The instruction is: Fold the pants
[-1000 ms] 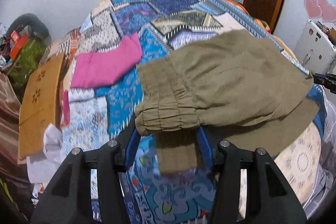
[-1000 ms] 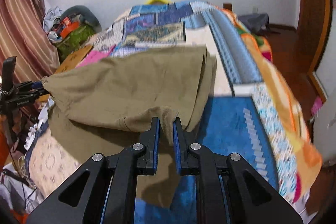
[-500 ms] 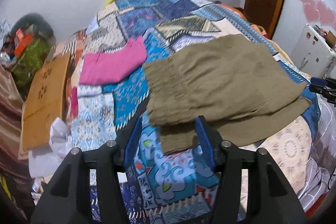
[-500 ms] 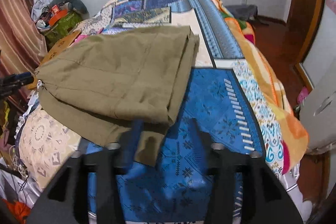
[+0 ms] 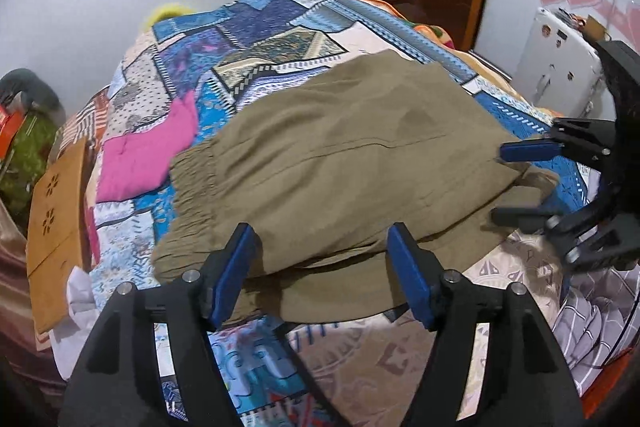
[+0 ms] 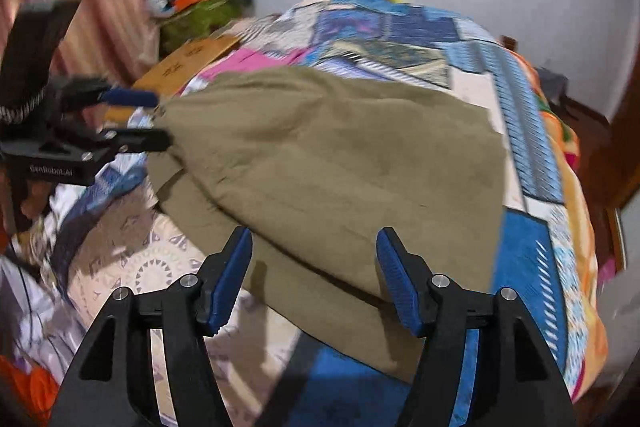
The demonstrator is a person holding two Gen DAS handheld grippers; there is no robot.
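Left wrist view puts your left gripper [image 5: 320, 267] right at the near edge of the olive pants [image 5: 340, 163], and its blue ribbed pads are spread wide, nothing caught between them, hanging just over the cloth. Those pants lie folded on the patchwork bedspread [image 5: 256, 39], a soft matte weave with a puckered elastic waistband bunched at the left and a long stitched seam running across the top layer. You can see a lower layer poking out along the near edge, flat and smooth. Over on the right your right gripper [image 5: 516, 183] shows side-on at the far right corner of the pants, one blue finger above, one dark finger below, clearly apart. Switch to the right wrist view: your right gripper [image 6: 314, 275] is splayed open too, pads [image 6: 394, 279] either side of the near hem of the pants [image 6: 340, 167], gripping nothing. The picture is smeared with blur, so the fabric's grain is hard to read there. Your left gripper [image 6: 144, 119] sits at the left corner of the cloth, fingers parted. Left of the waistband lies a pink garment [image 5: 148, 151], folded and plush-looking, and further left a tan board [image 5: 56, 223] with flower-shaped cutouts leans at the bed's edge.
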